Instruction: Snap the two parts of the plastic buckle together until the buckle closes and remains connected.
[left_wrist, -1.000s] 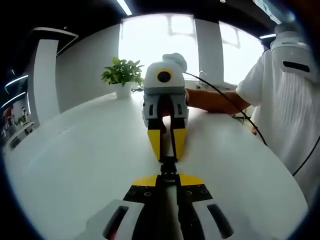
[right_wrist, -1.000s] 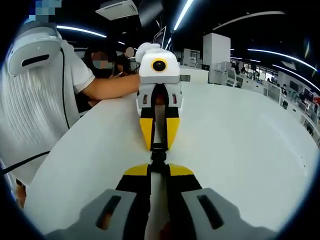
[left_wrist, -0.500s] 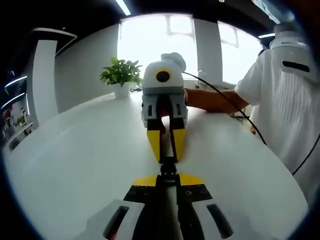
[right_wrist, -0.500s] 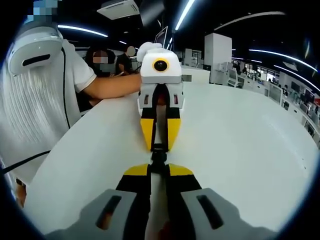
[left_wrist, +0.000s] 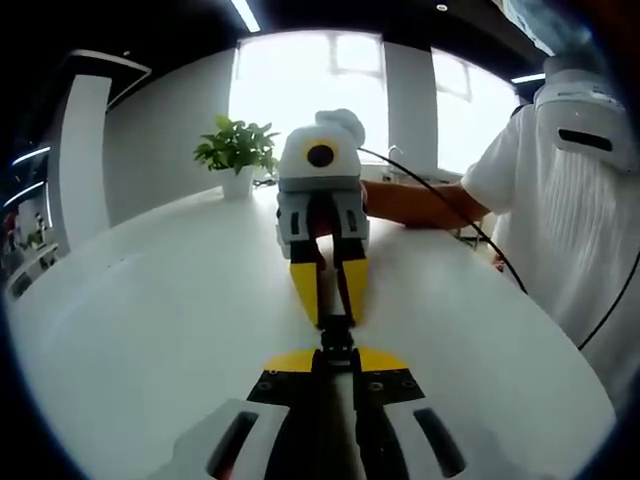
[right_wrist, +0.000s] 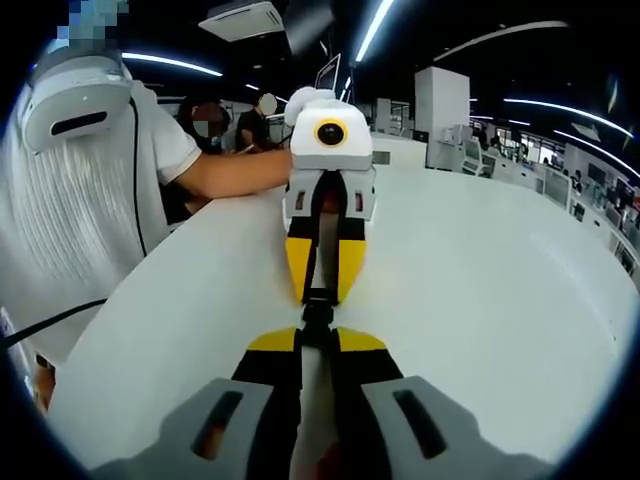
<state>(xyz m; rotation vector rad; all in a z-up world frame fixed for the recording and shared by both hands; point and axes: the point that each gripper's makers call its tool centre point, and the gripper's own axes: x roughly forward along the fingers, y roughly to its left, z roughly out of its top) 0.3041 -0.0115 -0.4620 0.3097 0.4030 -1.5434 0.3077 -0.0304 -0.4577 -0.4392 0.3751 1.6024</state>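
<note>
Since a second ago, the two grippers have barely shifted; the buckle (left_wrist: 336, 334) stays pinched between them above the white table (left_wrist: 150, 320).
Left gripper (left_wrist: 336, 350) and right gripper (right_wrist: 317, 328) each clamp one half, tip to tip. Latching appears near complete; next, press straight inward. The joint itself is too small to judge.

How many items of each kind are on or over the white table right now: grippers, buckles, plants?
Grippers: 2, the left gripper and the right gripper, tip to tip over the table
Black buckles: 1, the buckle, pinched between both sets of tips
Potted plants: 1, the plant at the table's far edge
Total: 4
</note>
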